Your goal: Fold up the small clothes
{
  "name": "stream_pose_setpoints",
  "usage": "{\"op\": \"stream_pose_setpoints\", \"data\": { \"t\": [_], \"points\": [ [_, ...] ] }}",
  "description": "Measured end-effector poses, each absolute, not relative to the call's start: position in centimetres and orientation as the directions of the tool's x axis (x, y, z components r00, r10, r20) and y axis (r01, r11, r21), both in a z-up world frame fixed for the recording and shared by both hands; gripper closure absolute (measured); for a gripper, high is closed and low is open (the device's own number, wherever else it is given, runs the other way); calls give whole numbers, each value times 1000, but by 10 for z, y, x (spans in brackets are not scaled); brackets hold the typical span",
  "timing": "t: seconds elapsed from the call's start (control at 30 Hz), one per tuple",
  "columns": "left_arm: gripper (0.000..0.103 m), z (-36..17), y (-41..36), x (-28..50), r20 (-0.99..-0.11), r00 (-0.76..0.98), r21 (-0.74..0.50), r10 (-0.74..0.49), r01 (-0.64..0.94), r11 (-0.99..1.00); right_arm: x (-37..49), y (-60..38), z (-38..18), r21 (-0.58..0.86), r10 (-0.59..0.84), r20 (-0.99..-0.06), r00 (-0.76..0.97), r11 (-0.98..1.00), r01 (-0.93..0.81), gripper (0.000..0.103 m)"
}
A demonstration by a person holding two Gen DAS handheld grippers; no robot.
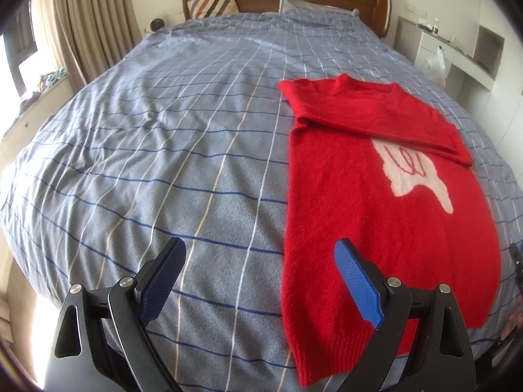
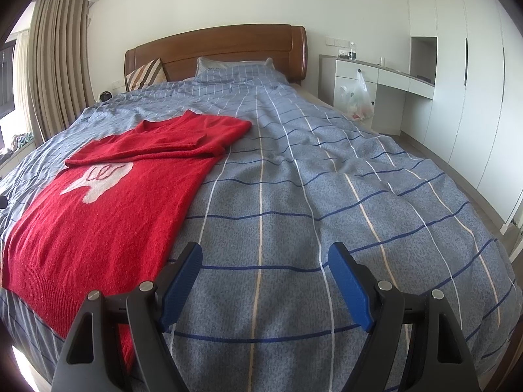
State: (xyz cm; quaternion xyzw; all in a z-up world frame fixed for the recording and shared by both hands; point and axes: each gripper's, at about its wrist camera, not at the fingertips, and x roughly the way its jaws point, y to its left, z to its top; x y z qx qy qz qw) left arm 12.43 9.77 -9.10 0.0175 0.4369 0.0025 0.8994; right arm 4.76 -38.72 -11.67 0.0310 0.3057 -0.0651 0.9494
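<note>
A red knitted sweater (image 1: 385,209) with a white hand motif lies flat on the blue checked bedspread (image 1: 163,137), its sleeves folded across the chest. My left gripper (image 1: 260,254) is open above the bedspread beside the sweater's left edge, its right pad (image 1: 354,281) over the hem area. In the right wrist view the same sweater (image 2: 108,202) lies to the left. My right gripper (image 2: 264,261) hangs open over bare bedspread (image 2: 327,179) just right of the sweater's hem, with nothing between its fingers.
A wooden headboard (image 2: 222,45) with a striped cushion (image 2: 143,73) and a blue pillow (image 2: 235,68) stands at the far end. Curtains (image 2: 55,65) hang on the left. A white desk (image 2: 376,75) with a plastic bag (image 2: 358,98) and wardrobes (image 2: 464,65) line the right.
</note>
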Motion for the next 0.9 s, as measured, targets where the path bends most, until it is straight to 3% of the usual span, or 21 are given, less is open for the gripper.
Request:
{"op": "stream_pose_setpoints", "data": {
  "t": [0.67,0.8,0.9],
  "points": [
    [10,-97,92,126,-797,601,74,60,-2,997,46,-362,-124,-55,-106,-620,777,994,92,24],
    [10,-106,98,110,-832,555,28,-9,57,998,37,-364,-116,-3,-57,-647,760,997,72,24],
    [10,-125,95,86,-870,475,-64,-130,152,986,21,-365,-108,108,83,-692,717,994,-11,24]
  ]
}}
